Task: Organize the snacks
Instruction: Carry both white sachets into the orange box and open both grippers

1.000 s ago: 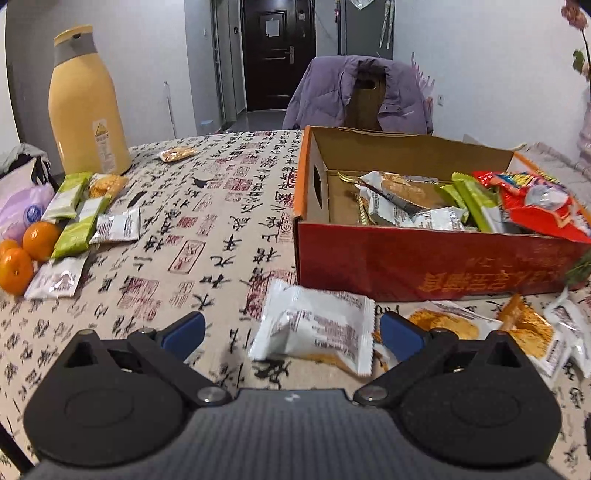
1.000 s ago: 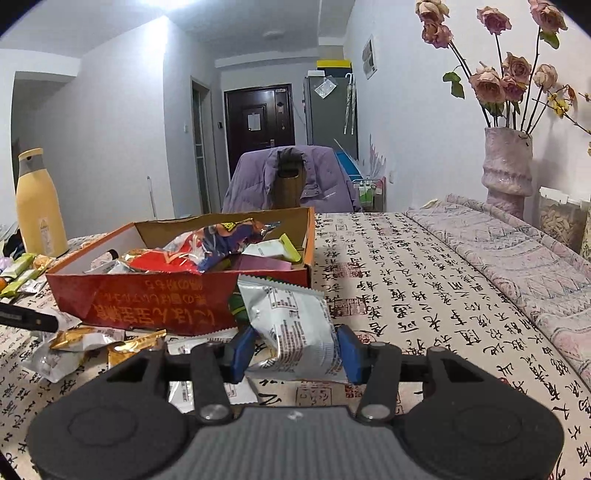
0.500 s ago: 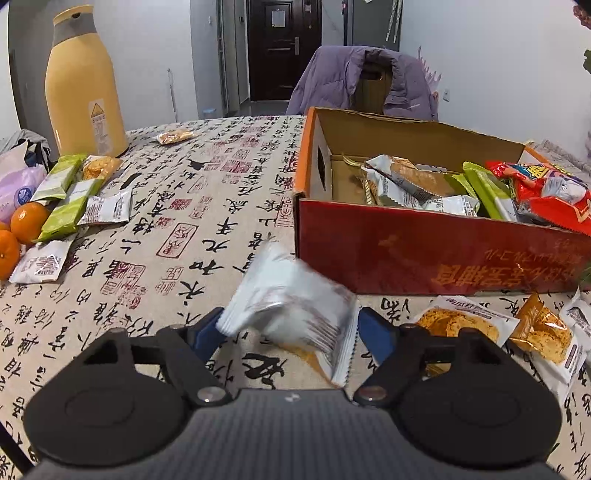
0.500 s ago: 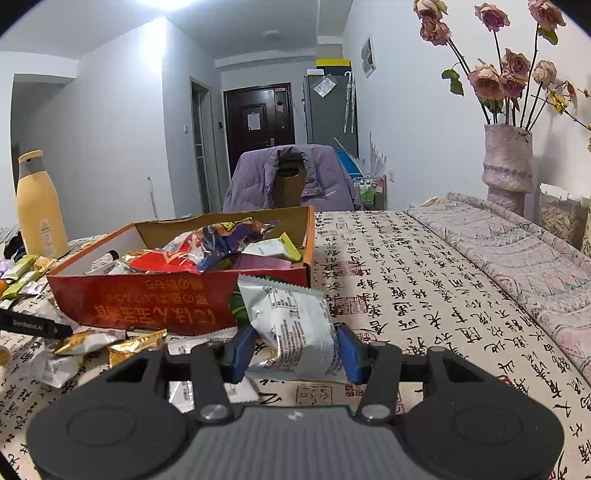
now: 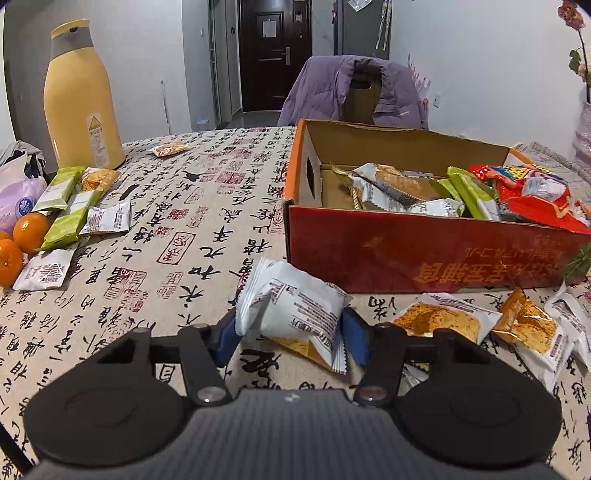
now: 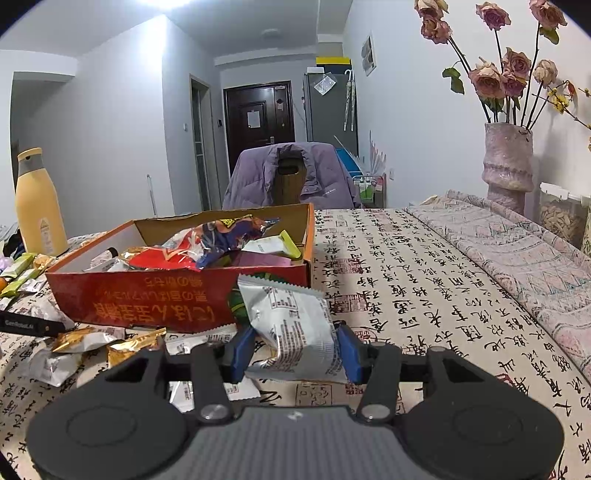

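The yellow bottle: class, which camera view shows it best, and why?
The left wrist view: the yellow bottle stands large, its label visible. In the right wrist view it appears small at the far left edge, behind the snack box.

White walls, white ceiling with a bright ceiling light (image 6: 157, 5) top left in the right wrist view. Dark entry door (image 6: 258, 122) at the end of a hallway, grey cabinet (image 6: 328, 107) beside it. Wooden chair (image 5: 364, 92) with a purple jacket (image 5: 325, 92) draped over it at the far table edge. Table under a calligraphy-print tablecloth (image 5: 177, 206). Vase (image 6: 508, 166) of dried roses against the right wall.
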`<state>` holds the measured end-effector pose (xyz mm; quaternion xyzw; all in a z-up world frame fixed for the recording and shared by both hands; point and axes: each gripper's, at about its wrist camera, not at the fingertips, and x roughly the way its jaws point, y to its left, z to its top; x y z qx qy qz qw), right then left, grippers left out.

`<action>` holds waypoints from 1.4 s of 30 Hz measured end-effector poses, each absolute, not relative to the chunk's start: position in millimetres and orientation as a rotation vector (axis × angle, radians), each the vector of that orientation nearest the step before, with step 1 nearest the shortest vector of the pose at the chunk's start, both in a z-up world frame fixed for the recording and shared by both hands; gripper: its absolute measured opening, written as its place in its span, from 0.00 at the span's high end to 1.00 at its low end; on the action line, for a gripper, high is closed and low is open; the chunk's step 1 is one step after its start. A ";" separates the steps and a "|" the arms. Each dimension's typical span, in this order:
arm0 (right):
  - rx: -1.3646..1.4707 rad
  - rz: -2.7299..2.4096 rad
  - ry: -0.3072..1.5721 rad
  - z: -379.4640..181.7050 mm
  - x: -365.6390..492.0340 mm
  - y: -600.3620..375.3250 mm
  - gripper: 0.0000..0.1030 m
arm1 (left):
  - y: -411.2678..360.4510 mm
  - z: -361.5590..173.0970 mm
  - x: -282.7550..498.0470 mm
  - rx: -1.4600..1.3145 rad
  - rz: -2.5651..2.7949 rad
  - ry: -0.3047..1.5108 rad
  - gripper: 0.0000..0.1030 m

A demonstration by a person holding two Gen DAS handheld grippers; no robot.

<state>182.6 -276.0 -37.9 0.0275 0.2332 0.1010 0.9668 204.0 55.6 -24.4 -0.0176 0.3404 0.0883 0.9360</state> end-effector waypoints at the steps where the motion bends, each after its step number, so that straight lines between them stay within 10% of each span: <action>1: 0.055 0.205 0.470 -37.9 182.4 -276.0 0.53 | 54.7 -23.3 201.6 -0.035 0.178 0.691 0.43; 42: -0.065 0.309 0.306 62.4 263.4 -213.2 0.53 | -1.4 79.5 242.5 -0.050 0.038 0.418 0.43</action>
